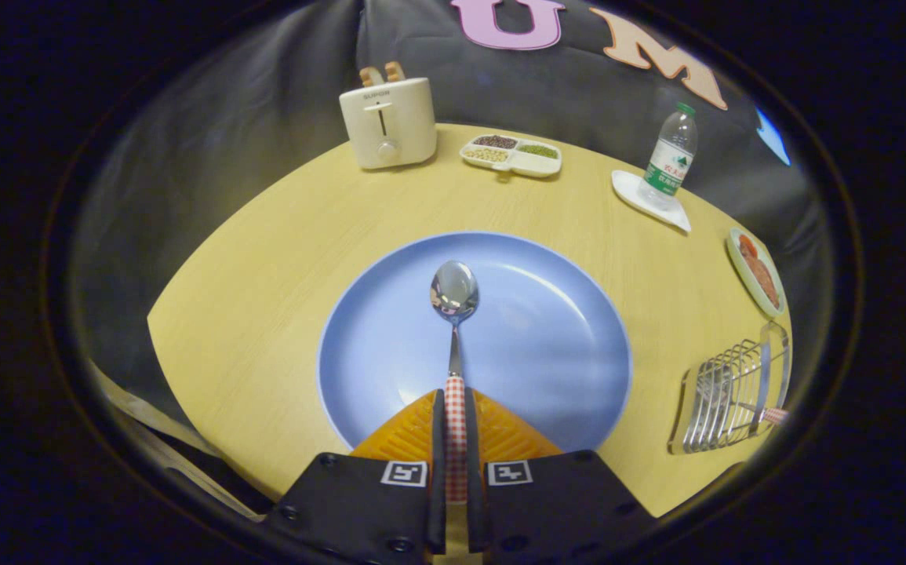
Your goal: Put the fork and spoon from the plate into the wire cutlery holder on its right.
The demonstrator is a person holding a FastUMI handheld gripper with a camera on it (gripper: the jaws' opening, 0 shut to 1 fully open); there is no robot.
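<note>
A metal spoon with a red-and-white checked handle points away from me over the blue plate. My gripper is shut on that handle, both fingers pressing its sides. The spoon's bowl sits over the plate's middle; whether it touches the plate I cannot tell. The wire cutlery holder stands on the table to the plate's right. A checked handle pokes out of the holder's right side.
A cream toaster stands at the table's far side, with a divided snack tray beside it. A water bottle stands on a white coaster farther right. A small dish of food lies beyond the holder.
</note>
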